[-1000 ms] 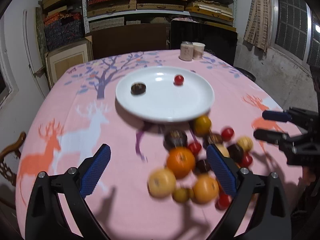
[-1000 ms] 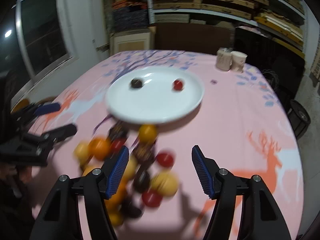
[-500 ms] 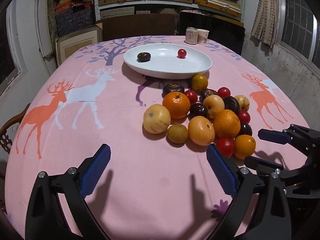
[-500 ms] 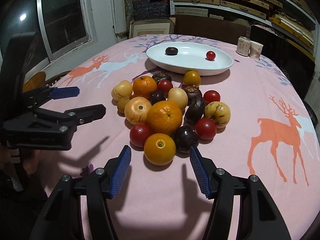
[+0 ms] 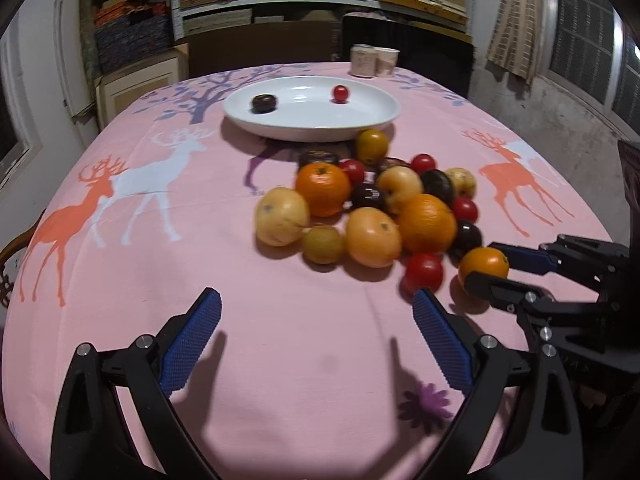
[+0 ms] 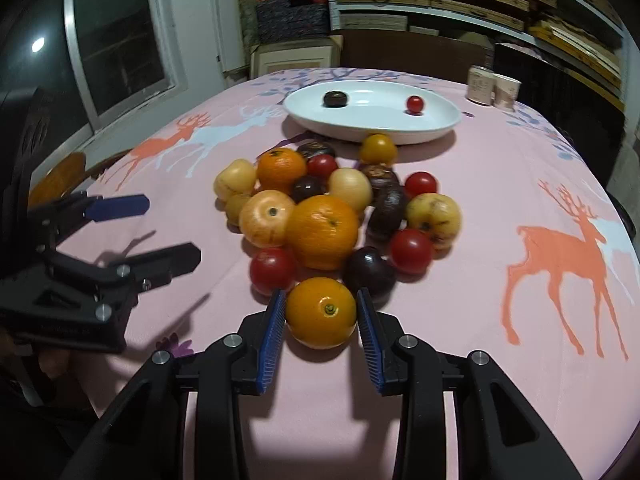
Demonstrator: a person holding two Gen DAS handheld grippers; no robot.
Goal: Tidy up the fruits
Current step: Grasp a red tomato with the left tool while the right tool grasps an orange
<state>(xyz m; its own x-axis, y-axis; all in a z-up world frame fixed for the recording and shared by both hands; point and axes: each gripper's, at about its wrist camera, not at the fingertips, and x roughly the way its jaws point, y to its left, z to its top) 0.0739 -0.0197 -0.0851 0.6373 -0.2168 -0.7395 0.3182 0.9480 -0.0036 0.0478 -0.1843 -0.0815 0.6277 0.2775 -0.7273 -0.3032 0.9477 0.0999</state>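
Note:
A pile of several fruits lies on the pink deer-print tablecloth, with a large orange at its middle. At the pile's near edge sits a small orange, and my right gripper is closing on it, both blue pads against its sides. The left wrist view shows that small orange between the right gripper's fingers. My left gripper stands open over bare cloth, left of the pile. Behind the pile, a white plate holds a dark fruit and a red cherry tomato.
Two paper cups stand at the table's far edge behind the plate. Shelves and boxes fill the back wall. A wooden chair back shows past the table's left edge. Bare cloth stretches left of the pile.
Both grippers have drawn back from the plate and come lower, to the pile's near side. The right jaws have narrowed from wide open onto the small orange. The left jaws stay wide.

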